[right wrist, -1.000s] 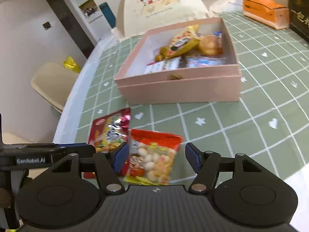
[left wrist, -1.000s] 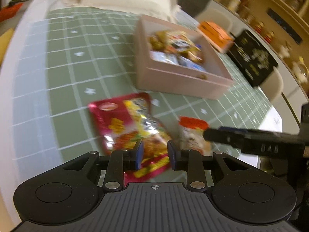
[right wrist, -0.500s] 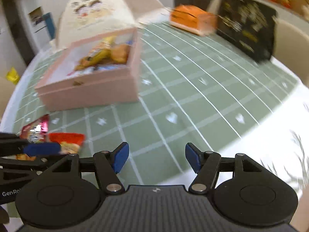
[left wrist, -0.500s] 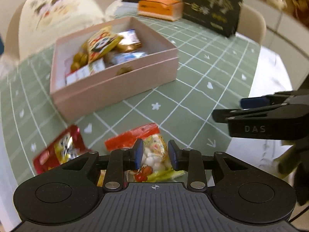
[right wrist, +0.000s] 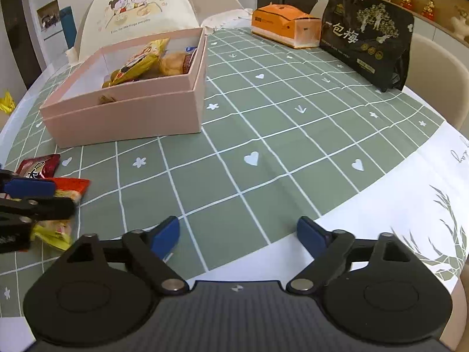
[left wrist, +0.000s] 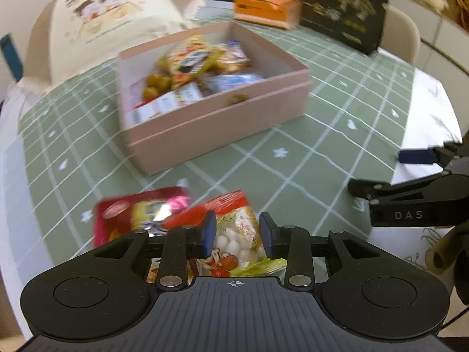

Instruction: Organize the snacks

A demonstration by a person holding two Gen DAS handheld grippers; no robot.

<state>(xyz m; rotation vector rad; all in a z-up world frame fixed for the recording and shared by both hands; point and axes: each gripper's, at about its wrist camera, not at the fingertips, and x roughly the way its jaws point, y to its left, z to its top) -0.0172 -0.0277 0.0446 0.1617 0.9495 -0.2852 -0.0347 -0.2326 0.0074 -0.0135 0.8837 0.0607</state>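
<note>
Left wrist view: left gripper [left wrist: 237,234] has swung from the red packet [left wrist: 137,215] onto the white-ball snack bag [left wrist: 239,239]; jaws opening, straddling it, not gripping.
Right wrist view: right gripper [right wrist: 238,236] has left the bag, jaws spreading wide over bare tablecloth [right wrist: 278,135].
Meaning: left takes this pick; pink box [right wrist: 132,114] waits beyond.

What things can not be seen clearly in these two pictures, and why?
- Snacks in the pink box: left wrist view, motion blur; right wrist view, near wall hides the lower ones.
- Orange-topped packet: lower end behind the left gripper, whose jaws are opening.
- Red packet: right wrist view, cut off by the left gripper's fingers.
</note>
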